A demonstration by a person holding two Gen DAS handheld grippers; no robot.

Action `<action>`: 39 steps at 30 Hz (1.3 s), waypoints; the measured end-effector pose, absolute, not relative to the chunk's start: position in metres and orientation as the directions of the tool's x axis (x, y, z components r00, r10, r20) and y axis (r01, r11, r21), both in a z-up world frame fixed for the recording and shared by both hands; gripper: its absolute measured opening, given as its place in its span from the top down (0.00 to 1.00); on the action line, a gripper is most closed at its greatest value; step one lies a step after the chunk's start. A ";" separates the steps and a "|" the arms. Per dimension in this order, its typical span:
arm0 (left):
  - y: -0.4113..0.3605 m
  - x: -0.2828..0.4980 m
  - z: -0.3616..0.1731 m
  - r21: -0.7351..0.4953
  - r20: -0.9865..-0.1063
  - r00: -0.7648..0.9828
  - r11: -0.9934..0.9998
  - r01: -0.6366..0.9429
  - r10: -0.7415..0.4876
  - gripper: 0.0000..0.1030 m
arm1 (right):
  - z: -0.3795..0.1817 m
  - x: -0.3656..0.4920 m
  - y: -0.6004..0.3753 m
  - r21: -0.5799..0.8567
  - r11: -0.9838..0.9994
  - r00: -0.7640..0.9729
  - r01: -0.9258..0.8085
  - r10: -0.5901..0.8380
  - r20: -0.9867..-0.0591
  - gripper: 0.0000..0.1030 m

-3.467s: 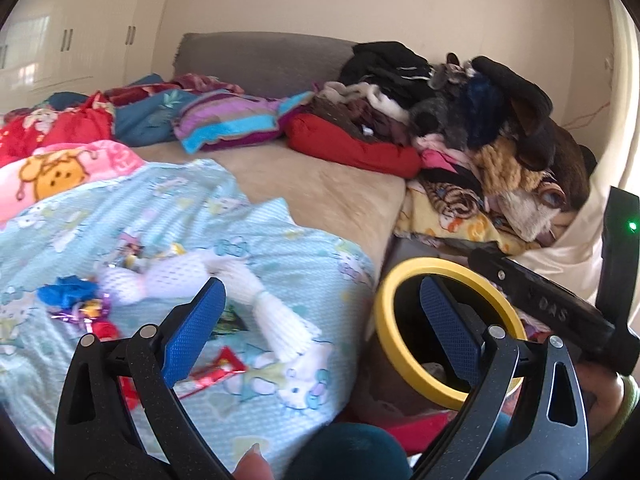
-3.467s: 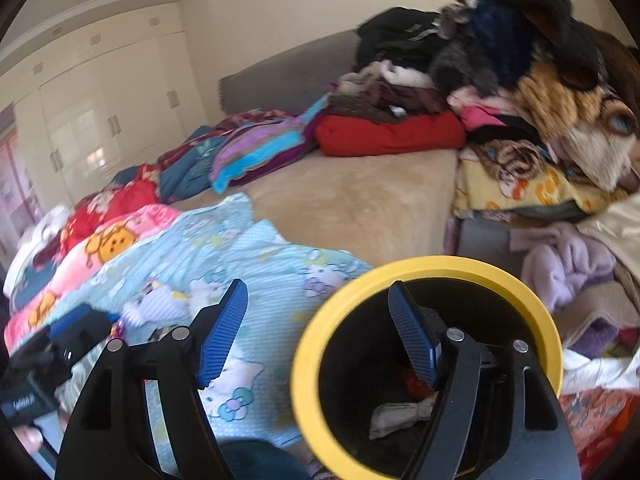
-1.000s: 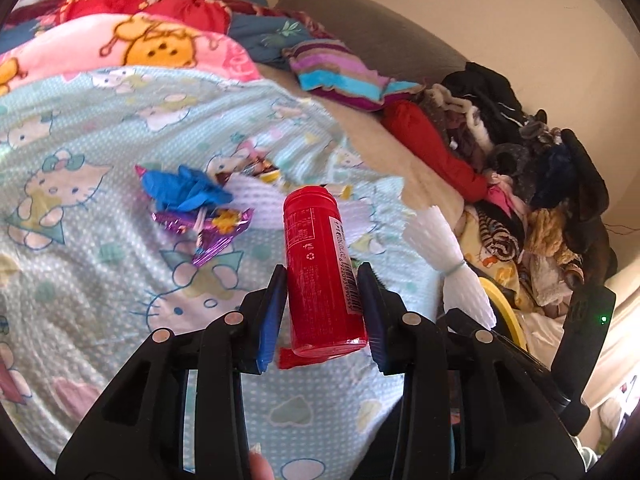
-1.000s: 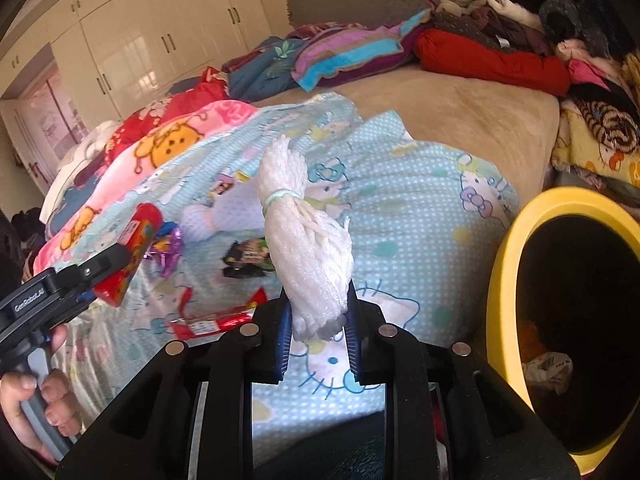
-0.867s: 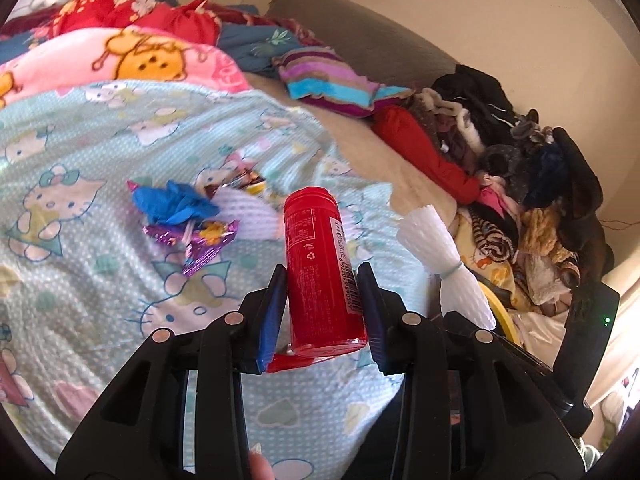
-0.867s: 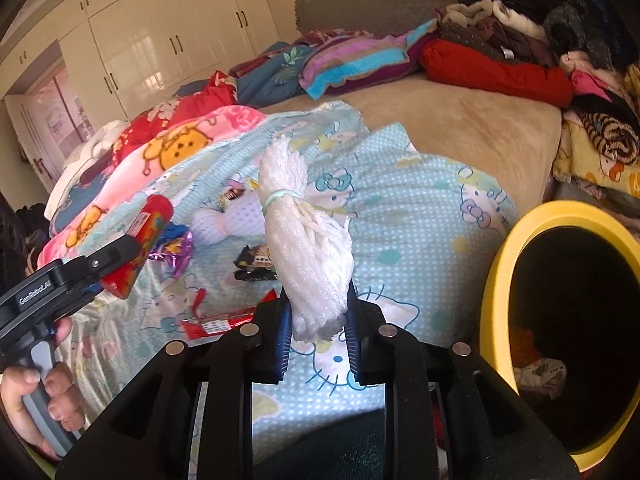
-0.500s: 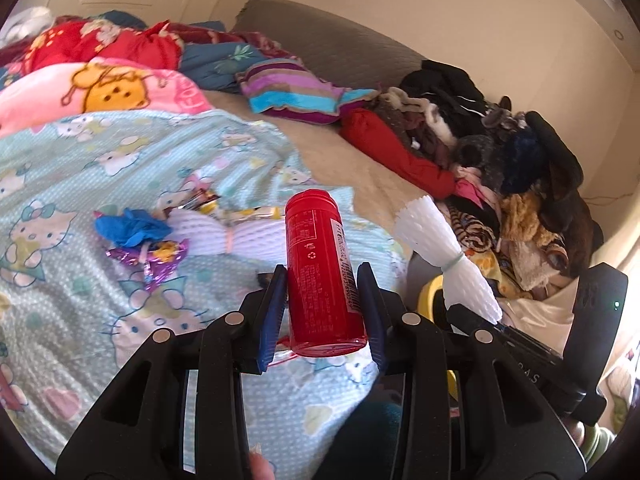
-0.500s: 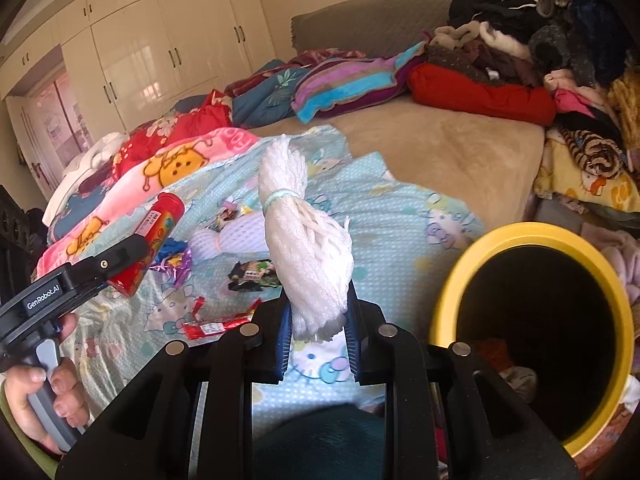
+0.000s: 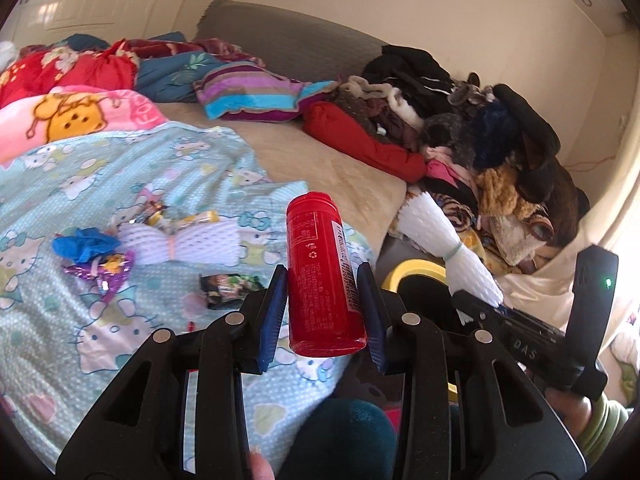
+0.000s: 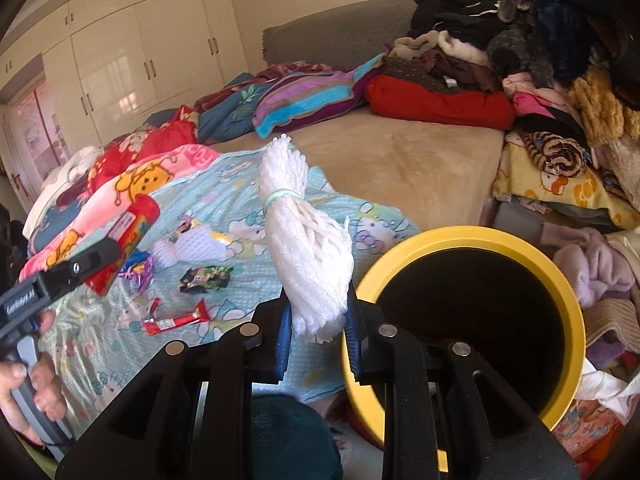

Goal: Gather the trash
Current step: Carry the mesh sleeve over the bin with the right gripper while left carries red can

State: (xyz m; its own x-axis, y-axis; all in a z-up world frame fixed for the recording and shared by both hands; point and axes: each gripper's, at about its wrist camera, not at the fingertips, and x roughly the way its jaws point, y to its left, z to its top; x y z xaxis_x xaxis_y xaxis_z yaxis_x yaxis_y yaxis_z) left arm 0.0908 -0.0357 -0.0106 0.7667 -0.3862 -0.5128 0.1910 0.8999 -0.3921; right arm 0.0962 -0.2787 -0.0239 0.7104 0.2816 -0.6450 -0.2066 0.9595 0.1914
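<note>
- L gripper: blue pads pinching a red tube by its lower half, tube upright, cap end pointing away.
- R gripper: pads pressed on the bottom of a white foam net bundle, tied w/ a pale green band near its top; bundle stands up and leans a bit left.
- Yellow-rimmed bin just right of the R gripper, black inside, standing beside the bed edge.
- Light-blue cat-print blanket on the bed, trash still on it: red wrapper, dark snack packet, purple foil wrapper, blue crumpled piece, second white foam net, yellow wrapper.
- Further back: tan sheet, striped pillow, clothes heap on the right, grey headboard, white wardrobes.
</note>
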 end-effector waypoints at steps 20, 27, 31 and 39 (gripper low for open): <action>-0.114 0.093 -0.013 -0.343 -0.525 0.692 0.867 0.360 -0.495 0.73 | -0.030 0.089 -0.343 0.157 0.984 0.721 -0.083 0.168 -0.672 0.79; -0.145 0.099 -0.016 -0.331 -0.538 0.656 0.848 0.413 -0.529 0.73 | -0.041 0.083 -0.368 0.129 0.991 0.714 -0.044 0.122 -0.689 0.79; -0.162 0.102 -0.020 -0.323 -0.547 0.637 0.839 0.438 -0.543 0.73 | -0.048 0.083 -0.386 0.134 0.991 0.706 -0.010 0.102 -0.701 0.79; -0.191 0.111 -0.028 -0.301 -0.569 0.605 0.825 0.478 -0.557 0.73 | -0.063 0.085 -0.415 0.156 0.985 0.686 0.070 0.066 -0.725 0.79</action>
State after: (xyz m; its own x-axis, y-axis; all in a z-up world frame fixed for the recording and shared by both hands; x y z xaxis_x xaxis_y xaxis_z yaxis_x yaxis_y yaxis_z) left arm 0.1106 -0.1915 -0.0283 0.6050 -0.5574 -0.5686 0.4775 0.8254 -0.3011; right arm 0.0852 -0.4153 -0.0627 0.6857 0.0660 -0.7248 0.0698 0.9853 0.1558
